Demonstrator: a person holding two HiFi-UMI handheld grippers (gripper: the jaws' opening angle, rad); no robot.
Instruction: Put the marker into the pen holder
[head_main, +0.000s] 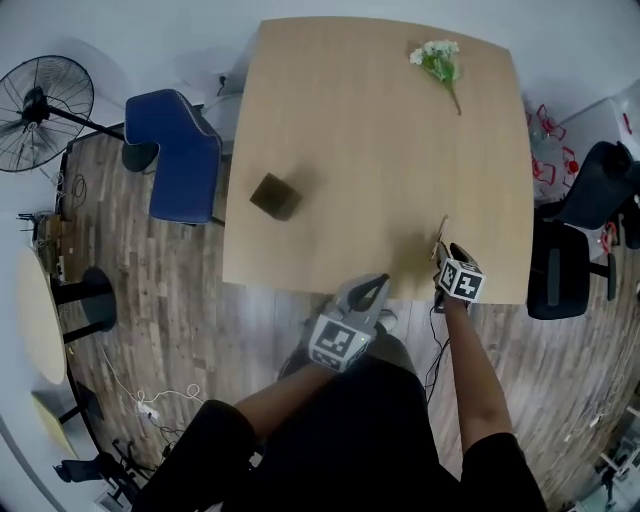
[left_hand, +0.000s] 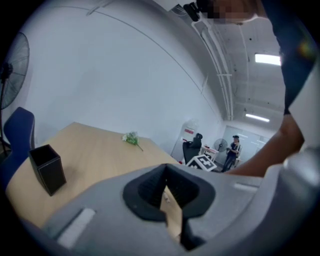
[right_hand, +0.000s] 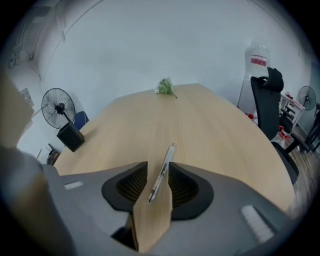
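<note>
Right gripper (right_hand: 159, 166): jaws spread wide, gripping nothing, tilted down over the table's (head_main: 380, 120) near edge. The marker (right_hand: 167, 155) lies flat on the wood between the pads, touched by neither. Left gripper (left_hand: 166, 172): tips together, empty, held off the near edge. Pen holder (head_main: 275, 195) stands upright, well apart to the left. Judged step: pick-up, not yet made. Next move calls for closing squarely on the slim barrel, then lifting.
</note>
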